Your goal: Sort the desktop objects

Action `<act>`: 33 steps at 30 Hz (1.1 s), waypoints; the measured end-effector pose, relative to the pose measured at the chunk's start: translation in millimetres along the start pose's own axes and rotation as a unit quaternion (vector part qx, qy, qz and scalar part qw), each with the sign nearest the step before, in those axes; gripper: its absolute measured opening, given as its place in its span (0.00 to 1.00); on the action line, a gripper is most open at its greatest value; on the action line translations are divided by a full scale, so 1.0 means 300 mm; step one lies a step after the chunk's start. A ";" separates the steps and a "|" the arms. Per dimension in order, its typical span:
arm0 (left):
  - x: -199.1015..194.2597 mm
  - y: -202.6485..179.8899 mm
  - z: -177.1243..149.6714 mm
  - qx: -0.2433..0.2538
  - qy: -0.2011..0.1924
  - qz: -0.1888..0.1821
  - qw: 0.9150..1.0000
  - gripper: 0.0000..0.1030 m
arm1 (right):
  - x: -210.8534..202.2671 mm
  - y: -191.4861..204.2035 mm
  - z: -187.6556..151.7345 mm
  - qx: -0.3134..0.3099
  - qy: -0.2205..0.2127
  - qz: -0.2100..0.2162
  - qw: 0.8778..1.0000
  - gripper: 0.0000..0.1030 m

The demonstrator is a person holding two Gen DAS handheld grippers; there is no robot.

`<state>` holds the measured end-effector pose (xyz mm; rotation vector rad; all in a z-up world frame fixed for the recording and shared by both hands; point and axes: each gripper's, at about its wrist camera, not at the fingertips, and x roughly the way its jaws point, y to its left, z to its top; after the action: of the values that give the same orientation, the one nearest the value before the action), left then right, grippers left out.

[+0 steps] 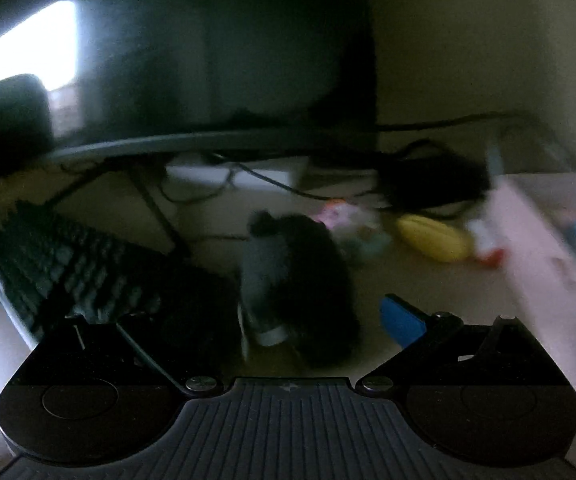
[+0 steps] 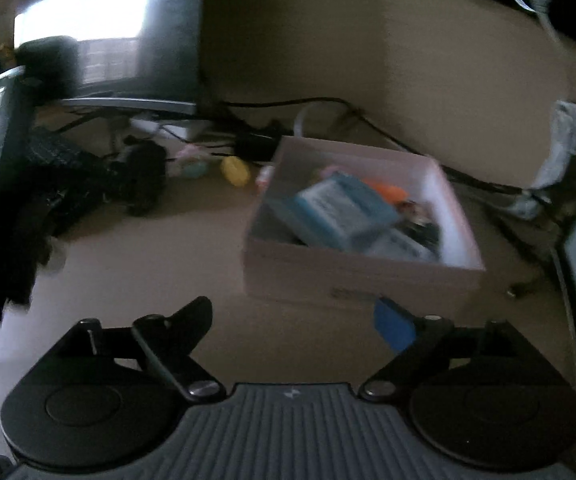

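Box (image 2: 360, 276) on the surface (image 2: 148, 264) already has several items in it. Yellow thing (image 2: 235, 171), pastel toy (image 2: 194, 162) and a dark lump (image 2: 144, 176), maybe a plush (blurred), are not yet sorted. My right tool (image 2: 294, 320) is spread wide, empty. Left tool (image 1: 256, 320): jaws apart too, dark lump (image 1: 304, 284) just ahead, not clamped

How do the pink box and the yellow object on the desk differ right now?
The pink box is big, straight-sided and open-topped, holding several items; the yellow object is small, rounded and holds nothing. The box sits near the right claw, whose jaws stand open and empty; the yellow object lies farther back, near the cables. Both rest on the desk, and both are blurred.
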<state>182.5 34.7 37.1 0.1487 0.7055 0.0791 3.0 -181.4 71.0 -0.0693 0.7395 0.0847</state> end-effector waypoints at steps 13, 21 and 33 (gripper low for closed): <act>-0.282 0.014 -0.219 0.022 0.005 -0.085 0.996 0.66 | -0.049 0.004 -0.008 -0.045 -0.019 0.021 0.999 0.95; -0.416 0.080 -0.386 0.005 0.019 -0.081 0.997 0.85 | 0.086 0.198 0.185 -0.116 -0.053 0.084 0.988 0.94; -0.536 0.332 -0.445 -0.081 0.049 -0.098 0.991 0.94 | 0.717 0.598 0.474 -0.124 -0.029 -0.014 0.992 0.67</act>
<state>-28.8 127.9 55.9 -0.0803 0.8054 -0.0444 238.4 21.4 24.6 -0.3124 0.6677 0.1515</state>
